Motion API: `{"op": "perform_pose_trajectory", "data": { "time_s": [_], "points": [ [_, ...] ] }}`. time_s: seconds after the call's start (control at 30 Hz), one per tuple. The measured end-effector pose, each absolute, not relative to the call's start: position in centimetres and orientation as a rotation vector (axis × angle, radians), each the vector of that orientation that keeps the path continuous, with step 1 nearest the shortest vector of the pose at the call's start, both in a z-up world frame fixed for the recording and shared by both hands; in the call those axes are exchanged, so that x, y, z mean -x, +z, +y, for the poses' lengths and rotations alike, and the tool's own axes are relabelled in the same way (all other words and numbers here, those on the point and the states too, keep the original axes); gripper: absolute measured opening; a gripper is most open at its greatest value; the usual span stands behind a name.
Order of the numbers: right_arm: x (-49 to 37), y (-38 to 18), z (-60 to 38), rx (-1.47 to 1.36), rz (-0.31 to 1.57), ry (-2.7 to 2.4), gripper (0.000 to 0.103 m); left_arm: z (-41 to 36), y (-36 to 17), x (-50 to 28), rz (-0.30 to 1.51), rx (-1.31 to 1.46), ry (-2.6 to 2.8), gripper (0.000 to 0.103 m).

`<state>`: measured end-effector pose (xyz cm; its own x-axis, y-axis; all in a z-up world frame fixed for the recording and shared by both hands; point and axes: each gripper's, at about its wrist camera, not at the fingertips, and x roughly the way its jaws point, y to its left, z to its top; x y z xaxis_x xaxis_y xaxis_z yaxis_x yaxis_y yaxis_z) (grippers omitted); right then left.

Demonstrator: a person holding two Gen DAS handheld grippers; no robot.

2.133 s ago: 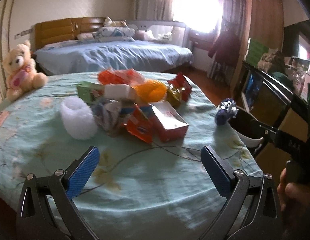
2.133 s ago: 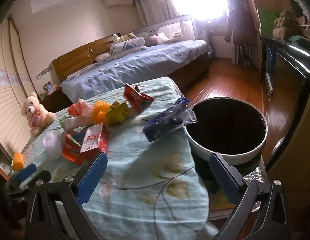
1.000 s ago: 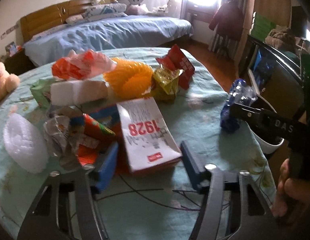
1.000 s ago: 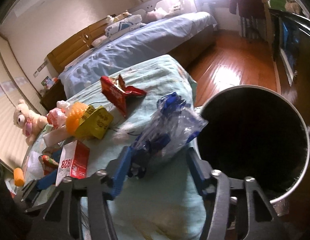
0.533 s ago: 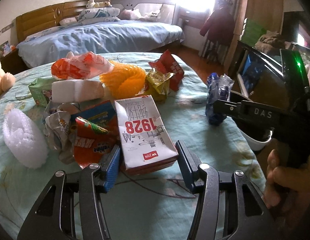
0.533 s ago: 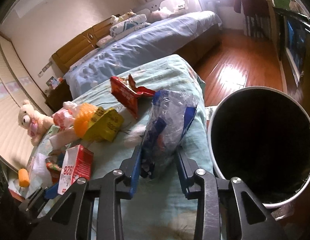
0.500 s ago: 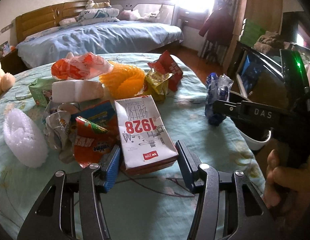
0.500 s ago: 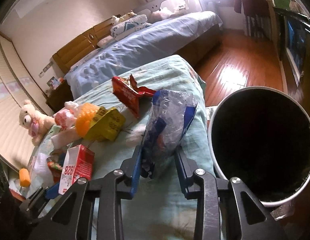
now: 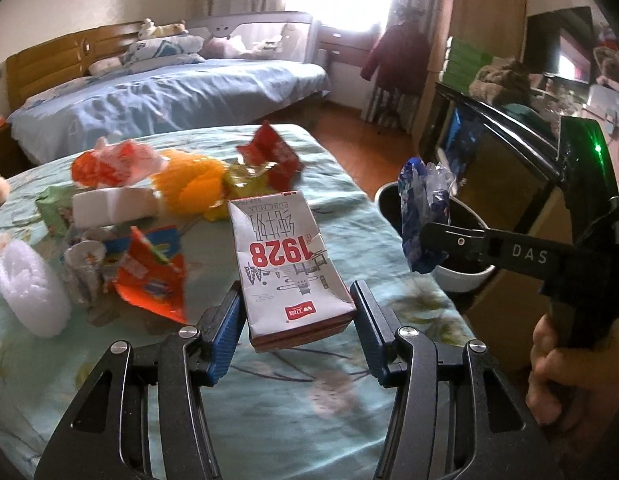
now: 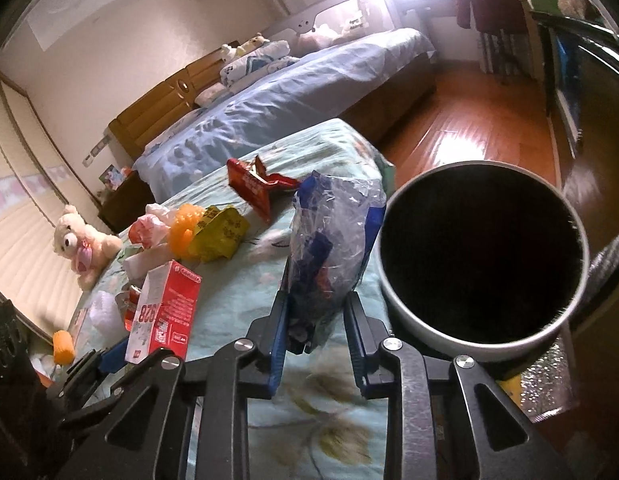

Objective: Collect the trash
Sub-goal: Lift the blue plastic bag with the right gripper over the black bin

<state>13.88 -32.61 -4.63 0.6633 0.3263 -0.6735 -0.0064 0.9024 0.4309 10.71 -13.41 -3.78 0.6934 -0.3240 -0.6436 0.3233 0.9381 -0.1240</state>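
My left gripper (image 9: 297, 320) is shut on a red and white milk carton (image 9: 287, 264) marked 1928, held just above the table; the carton also shows in the right wrist view (image 10: 163, 312). My right gripper (image 10: 317, 316) is shut on a blue and clear plastic wrapper (image 10: 329, 248), lifted beside the round white trash bin (image 10: 393, 292) with a black inside. The left wrist view shows that wrapper (image 9: 423, 216) at the bin's rim (image 9: 461, 280).
More trash lies on the table with the green floral cloth (image 9: 269, 400): an orange snack bag (image 9: 153, 280), white foam net (image 9: 29, 296), orange foam net (image 9: 189, 188), yellow wrapper (image 10: 221, 236), red wrapper (image 10: 253, 184). A teddy bear (image 10: 81, 244) sits far left. A bed (image 9: 157, 96) stands behind.
My left gripper has lifted the milk carton off the table. My right gripper has raised the blue wrapper and carried it closer to the bin's rim.
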Motion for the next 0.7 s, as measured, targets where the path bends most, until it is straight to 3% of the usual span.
{"op": "perform_pose_trajectory", "data": {
  "time_s": [0.7],
  "points": [
    [-12.6,-5.5,-38.9,-0.457,0.831,0.079,0.027,-19.5,-3.6,-12.5,0.726,-0.067,-0.475,0.052]
  ]
}}
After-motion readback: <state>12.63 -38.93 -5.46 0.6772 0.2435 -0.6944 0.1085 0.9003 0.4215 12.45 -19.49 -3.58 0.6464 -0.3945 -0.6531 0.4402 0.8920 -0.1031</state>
